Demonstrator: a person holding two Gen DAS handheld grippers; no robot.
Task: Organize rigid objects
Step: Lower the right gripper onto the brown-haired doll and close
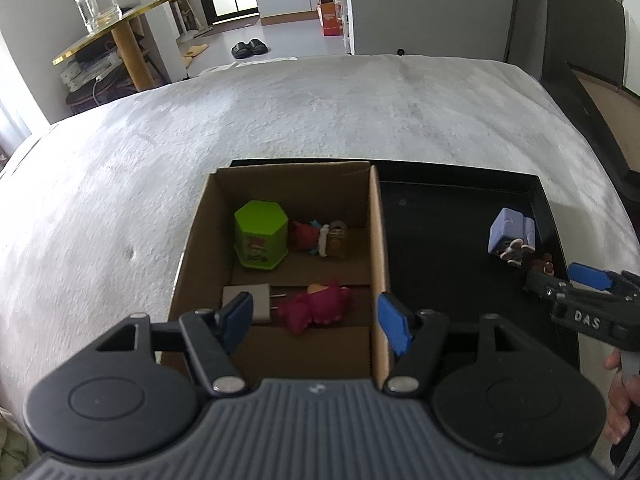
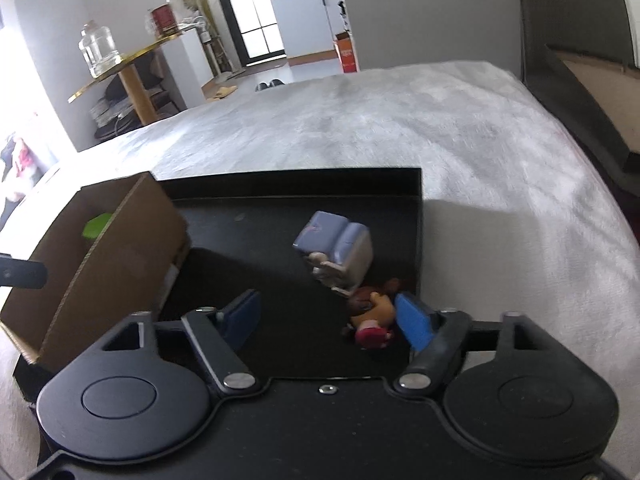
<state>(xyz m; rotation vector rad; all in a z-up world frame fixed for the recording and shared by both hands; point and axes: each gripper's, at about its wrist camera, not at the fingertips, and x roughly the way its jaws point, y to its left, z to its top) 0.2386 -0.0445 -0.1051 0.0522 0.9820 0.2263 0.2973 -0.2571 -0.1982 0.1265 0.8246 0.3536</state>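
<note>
A cardboard box [image 1: 378, 240] stands in a black tray [image 1: 448, 216] on a grey bed. In the box lie a green hexagonal tin [image 1: 261, 234], a small red and brown figure [image 1: 320, 236], a grey plug adapter [image 1: 252, 300] and a magenta figure [image 1: 316, 306]. My left gripper [image 1: 316, 316] is open and empty over the box's near end. On the tray lie a lavender armchair toy [image 2: 340, 248] and a brown and red figure [image 2: 372, 312]. My right gripper [image 2: 328, 316] is open, its right finger [image 2: 414, 320] beside the brown figure.
The tray's right wall [image 2: 420, 240] runs close by the brown figure. The box wall [image 2: 116, 248] stands left of the right gripper. A grey blanket [image 1: 320, 112] covers the bed around the tray. A side table with a glass jar [image 1: 96, 0] stands far left.
</note>
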